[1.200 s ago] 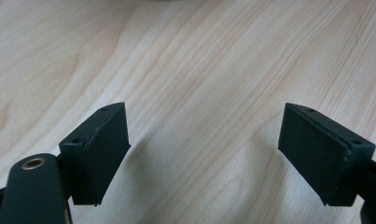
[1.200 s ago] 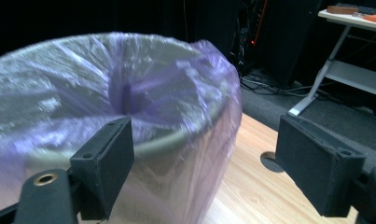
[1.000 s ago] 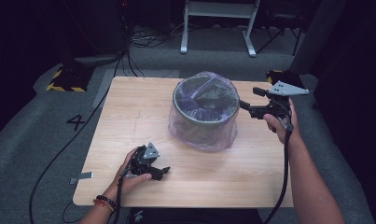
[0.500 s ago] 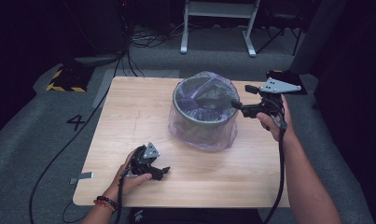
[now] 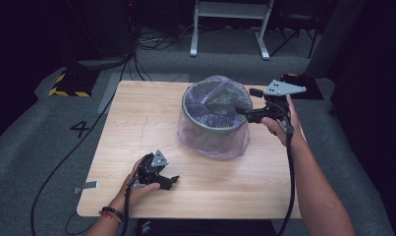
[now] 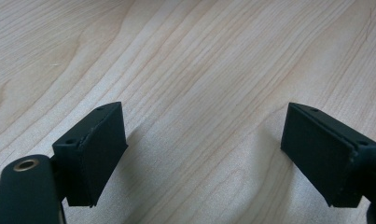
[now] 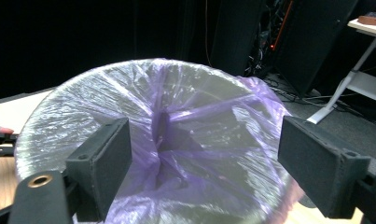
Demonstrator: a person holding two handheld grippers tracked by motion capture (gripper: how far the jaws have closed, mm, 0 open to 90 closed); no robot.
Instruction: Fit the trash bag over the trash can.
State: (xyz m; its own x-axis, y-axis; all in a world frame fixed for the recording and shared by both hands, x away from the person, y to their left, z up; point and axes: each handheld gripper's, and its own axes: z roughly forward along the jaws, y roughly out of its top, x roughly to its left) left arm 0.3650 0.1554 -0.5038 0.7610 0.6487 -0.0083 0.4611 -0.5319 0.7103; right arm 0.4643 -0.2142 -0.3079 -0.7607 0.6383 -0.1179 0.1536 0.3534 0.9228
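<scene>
Table bears a bin right of centre, wrapped in a purple bag. Right gripper, jaws apart, hovers at its rim; a careless pinch could tear the film. Left gripper rests apart, empty.

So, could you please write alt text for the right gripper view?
A round bin lined with a thin purple bag sits just ahead of the open right gripper, its two black fingers wide apart, nothing between them.
</scene>
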